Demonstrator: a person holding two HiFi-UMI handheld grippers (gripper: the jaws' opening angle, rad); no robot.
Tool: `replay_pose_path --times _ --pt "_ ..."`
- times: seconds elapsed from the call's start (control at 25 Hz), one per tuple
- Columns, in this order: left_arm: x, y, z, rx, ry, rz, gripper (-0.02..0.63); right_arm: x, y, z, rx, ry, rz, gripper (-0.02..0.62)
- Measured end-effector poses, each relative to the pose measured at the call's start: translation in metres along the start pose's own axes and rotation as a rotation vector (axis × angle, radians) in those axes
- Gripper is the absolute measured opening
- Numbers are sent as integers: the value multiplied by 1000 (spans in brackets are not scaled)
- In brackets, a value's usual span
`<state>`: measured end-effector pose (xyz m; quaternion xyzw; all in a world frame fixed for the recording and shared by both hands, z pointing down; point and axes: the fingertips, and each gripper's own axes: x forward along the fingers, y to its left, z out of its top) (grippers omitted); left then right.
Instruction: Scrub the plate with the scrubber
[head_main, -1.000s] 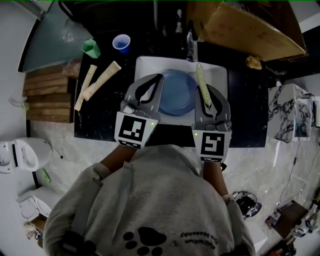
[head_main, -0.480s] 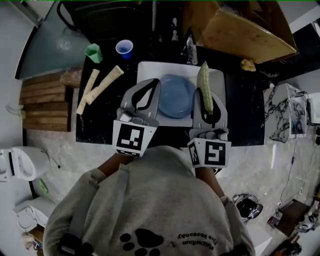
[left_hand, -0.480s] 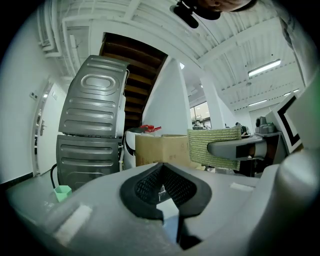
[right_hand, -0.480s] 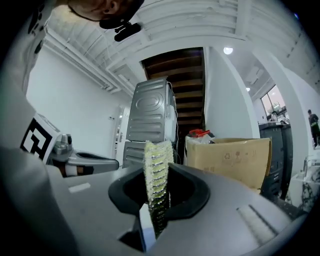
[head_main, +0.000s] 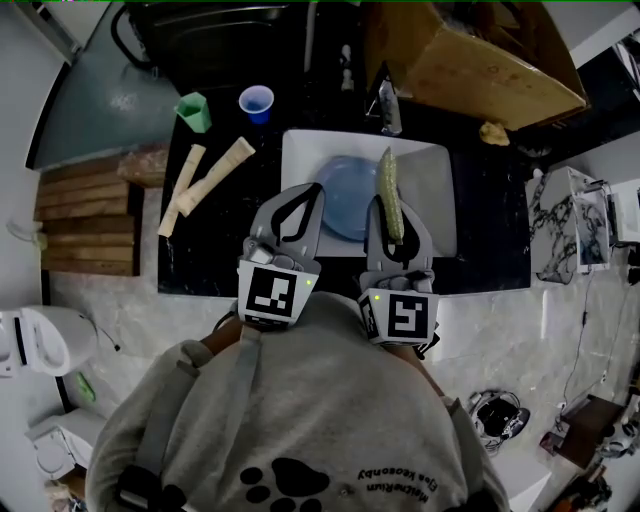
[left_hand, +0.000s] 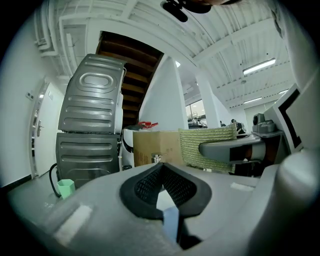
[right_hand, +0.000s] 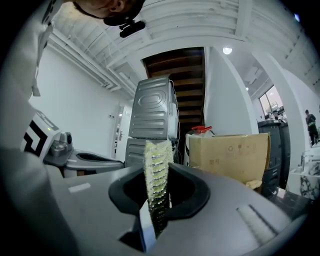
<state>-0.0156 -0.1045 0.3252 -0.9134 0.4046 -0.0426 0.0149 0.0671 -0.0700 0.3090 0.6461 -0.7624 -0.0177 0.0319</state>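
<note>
We look down on a black countertop (head_main: 215, 260) with a white rectangular sink basin (head_main: 435, 200) set into it. The round blue plate (head_main: 345, 195) lies flat inside the basin, toward its left half.

Both grippers hang over the basin's near edge, one either side of the plate. Our left gripper (head_main: 312, 192) sits at the plate's left rim with its jaws pressed together, and we see nothing caught between them in the left gripper view (left_hand: 161, 169). Our right gripper (head_main: 393, 222) is clenched on the flat yellow-green woven scrubber (head_main: 388, 195). In the right gripper view (right_hand: 160, 175) the pad rises edge-on out of the jaws.

What matters for the coming move is how that scrubber lies. Its long axis runs straight away from us, out past the fingertips, across the plate's right-hand part. It stands on its thin edge, with its broad face toward the left gripper, where that camera sees it flat-on (left_hand: 207, 145). We cannot tell whether its lower edge touches the plate.

The plate lies below and to the left of the scrubber. We judge the right hand is the one to work: roll the wrist so the broad face turns down, then lower and rub, with the left free to steady the rim
</note>
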Motion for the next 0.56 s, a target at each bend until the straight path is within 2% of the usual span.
replay_pose_path --times 0.28,0.56 --pt "-1 7 -1 -19 1 12 5 1 -4 -1 16 28 -26 64" --pt "1 -2 -11 -17 22 -14 5 -3 -3 -4 22 20 -29 64"
